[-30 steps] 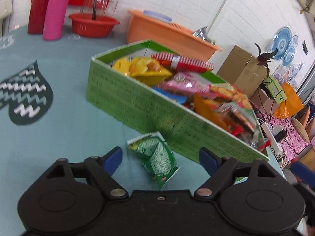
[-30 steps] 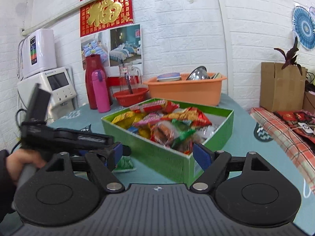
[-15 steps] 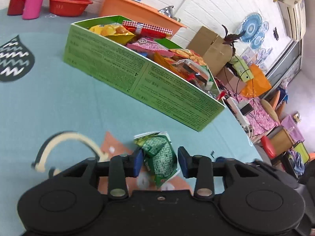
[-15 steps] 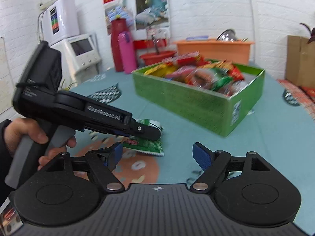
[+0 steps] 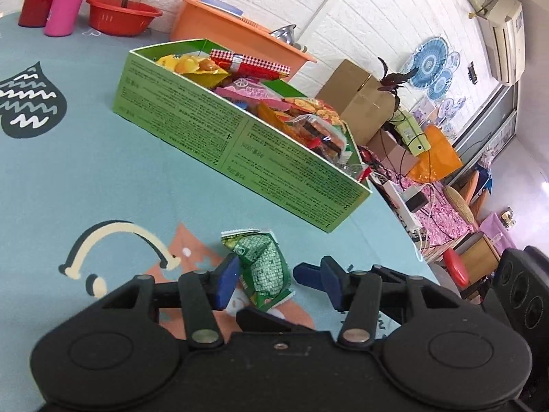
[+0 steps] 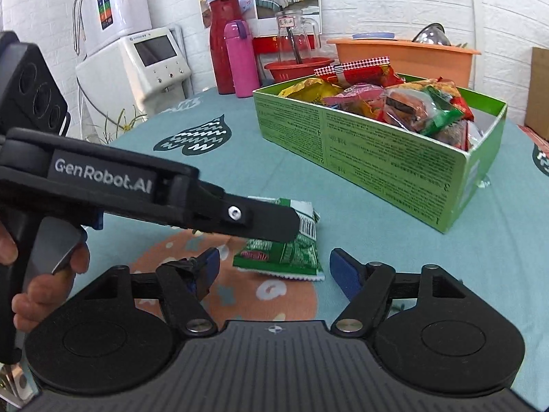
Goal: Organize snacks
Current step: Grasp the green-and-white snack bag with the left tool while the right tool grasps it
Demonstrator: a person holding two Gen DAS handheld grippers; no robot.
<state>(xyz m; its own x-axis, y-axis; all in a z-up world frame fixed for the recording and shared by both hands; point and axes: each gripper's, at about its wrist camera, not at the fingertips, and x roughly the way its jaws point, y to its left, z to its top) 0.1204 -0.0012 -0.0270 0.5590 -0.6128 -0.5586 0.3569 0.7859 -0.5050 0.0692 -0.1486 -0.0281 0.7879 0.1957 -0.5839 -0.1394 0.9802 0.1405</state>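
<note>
Snack packet on table, before snack-filled box.

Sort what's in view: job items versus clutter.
Job: green snack packet on the table, green box full of snacks, left gripper, right gripper.
Clutter: pink bottle, red flask, orange tub, red bowl.

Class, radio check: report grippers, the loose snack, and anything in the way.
Left gripper open, jaws just reopening astride green snack packet. Right gripper open, empty. Packet flat on table, outside green box. Nothing between packet and box.
</note>
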